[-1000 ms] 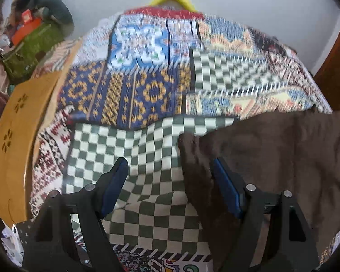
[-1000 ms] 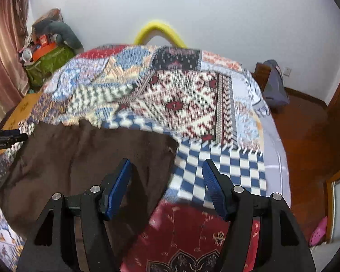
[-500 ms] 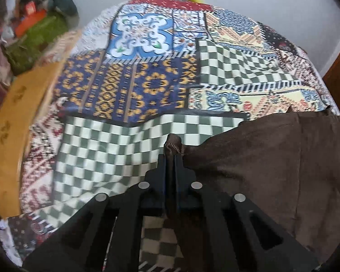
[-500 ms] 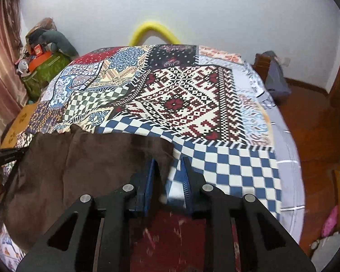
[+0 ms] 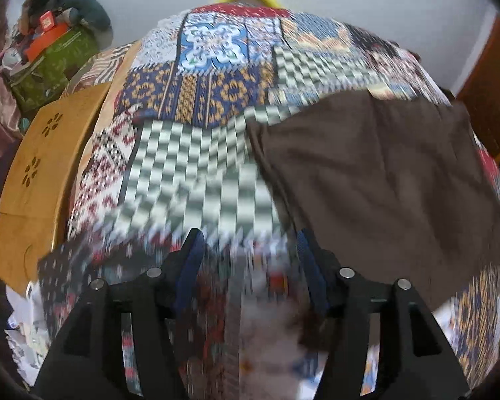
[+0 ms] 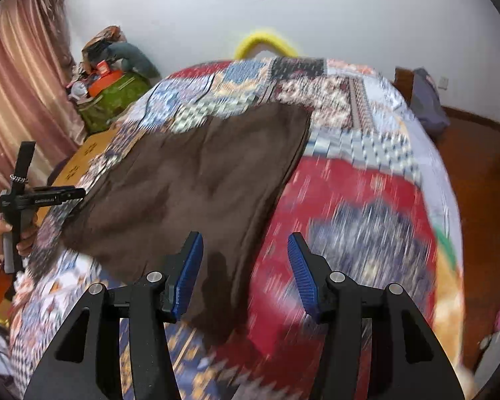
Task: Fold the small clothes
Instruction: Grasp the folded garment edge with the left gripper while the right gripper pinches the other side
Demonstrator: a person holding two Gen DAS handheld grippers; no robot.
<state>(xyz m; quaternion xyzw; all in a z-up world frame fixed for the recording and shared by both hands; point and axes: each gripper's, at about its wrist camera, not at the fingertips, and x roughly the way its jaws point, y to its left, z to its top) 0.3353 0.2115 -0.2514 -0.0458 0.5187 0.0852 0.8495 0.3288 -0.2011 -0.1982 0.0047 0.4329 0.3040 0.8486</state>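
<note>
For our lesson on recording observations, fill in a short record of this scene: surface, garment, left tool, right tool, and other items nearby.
surface: bed with patchwork quilt
garment: brown cloth, lying spread flat on the quilt
left tool: jaws have just been opening, nothing gripped, cloth edge beside its right pad
right tool: jaws have just been opening, over the cloth's near edge, not gripping
nearby: pink curtain, green bag, wooden board
</note>
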